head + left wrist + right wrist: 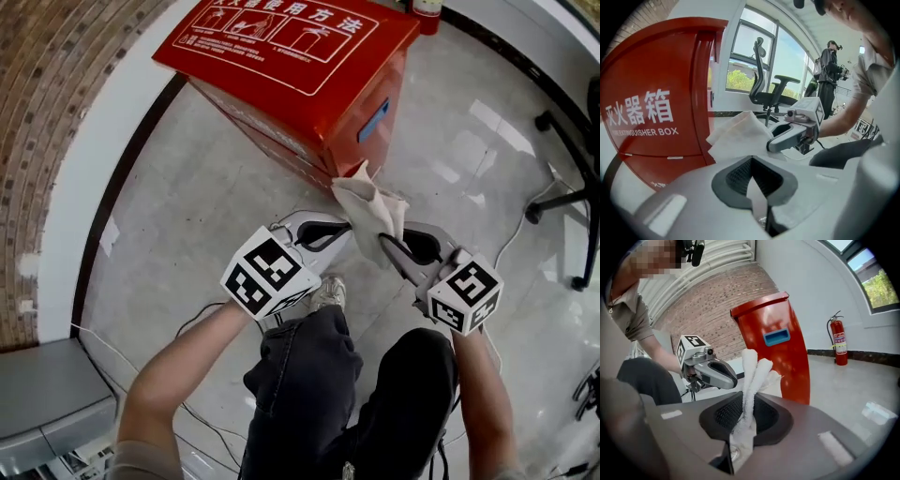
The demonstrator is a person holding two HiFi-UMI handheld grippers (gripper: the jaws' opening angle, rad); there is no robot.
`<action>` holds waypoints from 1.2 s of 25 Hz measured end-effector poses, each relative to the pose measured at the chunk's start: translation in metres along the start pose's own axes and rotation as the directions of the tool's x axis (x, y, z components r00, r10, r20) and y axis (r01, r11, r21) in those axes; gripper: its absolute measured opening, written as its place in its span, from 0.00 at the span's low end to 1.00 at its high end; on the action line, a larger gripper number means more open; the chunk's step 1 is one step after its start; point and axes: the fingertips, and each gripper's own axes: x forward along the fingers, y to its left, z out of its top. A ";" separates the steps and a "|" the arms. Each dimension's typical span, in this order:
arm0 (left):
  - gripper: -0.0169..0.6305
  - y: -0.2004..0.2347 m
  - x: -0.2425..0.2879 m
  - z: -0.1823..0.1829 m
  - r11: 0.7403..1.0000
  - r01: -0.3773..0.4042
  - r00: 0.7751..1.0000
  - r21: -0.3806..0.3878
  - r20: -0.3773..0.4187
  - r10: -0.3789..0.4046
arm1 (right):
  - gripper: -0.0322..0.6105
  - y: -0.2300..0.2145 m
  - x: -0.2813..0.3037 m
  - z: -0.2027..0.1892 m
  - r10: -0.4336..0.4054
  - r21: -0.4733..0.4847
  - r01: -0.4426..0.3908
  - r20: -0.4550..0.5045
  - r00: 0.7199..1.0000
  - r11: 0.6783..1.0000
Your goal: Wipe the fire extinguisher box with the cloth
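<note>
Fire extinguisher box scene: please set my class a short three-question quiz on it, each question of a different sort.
1. True or false: the cloth lies spread flat on top of the red box.
2. Multiple choice: the right tool is shut on A) the cloth, B) a cable, C) nothing.
3. Short answer: in the right gripper view, what smaller red item shows to the right of the red box?

Key: 1 false, since it hangs in the air beside the box; 2 A; 3 a fire extinguisher.
</note>
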 end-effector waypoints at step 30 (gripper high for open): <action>0.03 -0.072 -0.228 0.412 0.990 0.137 0.987 0.027 0.083 -0.138 | 0.18 0.104 -0.221 0.434 -0.460 0.287 0.421 0.080 0.884 0.860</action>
